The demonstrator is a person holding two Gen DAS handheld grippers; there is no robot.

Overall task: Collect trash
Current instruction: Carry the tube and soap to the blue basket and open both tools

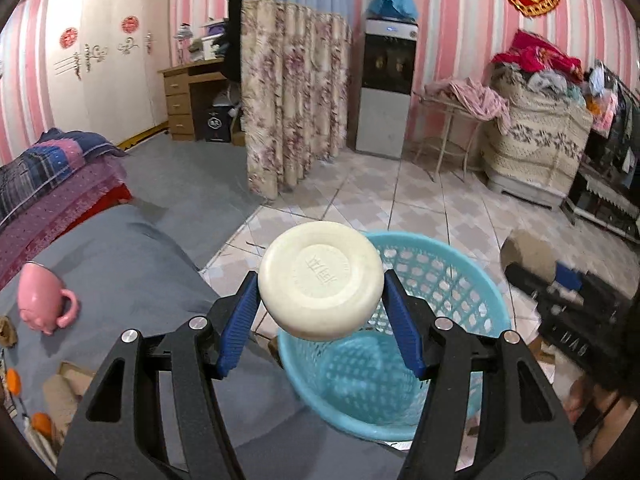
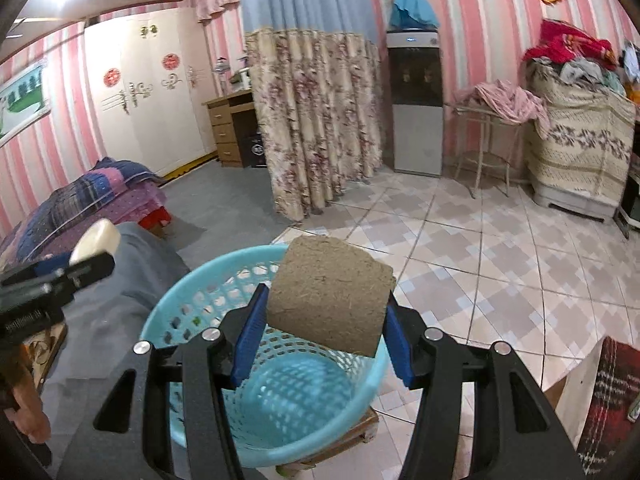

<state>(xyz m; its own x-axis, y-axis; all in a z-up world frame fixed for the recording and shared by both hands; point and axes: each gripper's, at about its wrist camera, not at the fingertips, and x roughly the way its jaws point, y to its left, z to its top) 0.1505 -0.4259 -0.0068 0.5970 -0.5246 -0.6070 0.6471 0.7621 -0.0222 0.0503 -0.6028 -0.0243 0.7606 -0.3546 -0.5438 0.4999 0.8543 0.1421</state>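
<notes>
My left gripper (image 1: 320, 304) is shut on a round cream soap bar (image 1: 320, 280) and holds it over the near left rim of a light blue plastic basket (image 1: 472, 280). My right gripper (image 2: 322, 320) is shut on a brown square fibre pad (image 2: 332, 300) and holds it above the same basket (image 2: 176, 312). The basket looks empty inside. The left gripper with the soap shows at the left of the right wrist view (image 2: 80, 256). The right gripper with the pad shows blurred at the right of the left wrist view (image 1: 540, 268).
A grey-covered bed (image 1: 120, 264) lies left of the basket, with a pink cup (image 1: 42, 300) and small orange items (image 1: 40, 420) on it. Folded quilts (image 1: 52, 176) lie behind. A floral curtain (image 1: 292, 96), water dispenser (image 1: 386, 88) and covered furniture (image 1: 536, 140) stand across the tiled floor (image 2: 480, 248).
</notes>
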